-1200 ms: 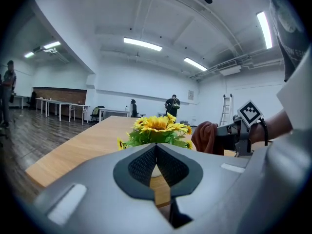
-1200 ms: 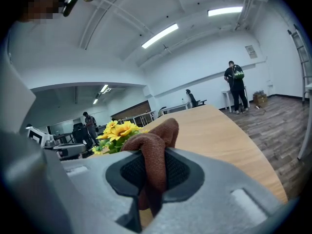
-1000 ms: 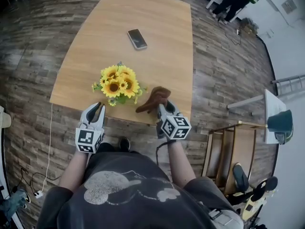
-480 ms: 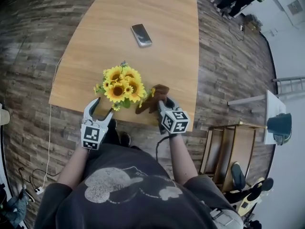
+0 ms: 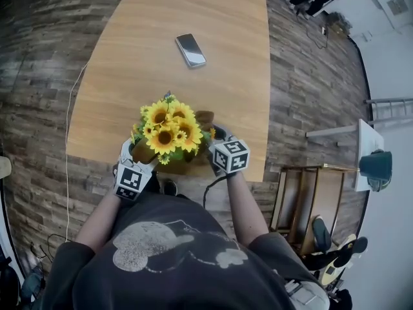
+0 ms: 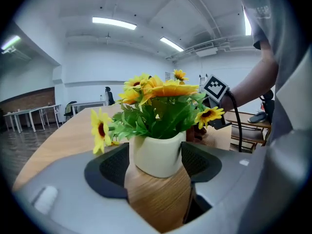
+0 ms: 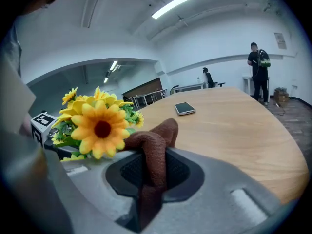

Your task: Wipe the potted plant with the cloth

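Observation:
A white pot (image 6: 158, 152) of yellow sunflowers (image 5: 168, 131) stands at the near edge of the wooden table (image 5: 129, 57). My left gripper (image 6: 156, 165) reaches in from the left, its jaws opening, with the pot standing between the pads; I see no pad pressing on it. In the head view the left gripper (image 5: 143, 152) is partly hidden under the blooms. My right gripper (image 7: 153, 172) is shut on a brown cloth (image 7: 153, 140), which sits bunched right beside the flowers (image 7: 100, 126). From above, the right gripper (image 5: 211, 136) and the cloth (image 5: 205, 118) lie at the plant's right side.
A phone (image 5: 190, 50) lies face up further back on the table. A wooden rack (image 5: 310, 199) stands on the floor to the right. A cable (image 5: 67, 173) runs down the floor at left. A person (image 7: 257, 72) stands far off past the table.
Both grippers moved forward to the plant. The left jaws went from nearly shut to open around the pot. The cloth came up against the flowers from the right.

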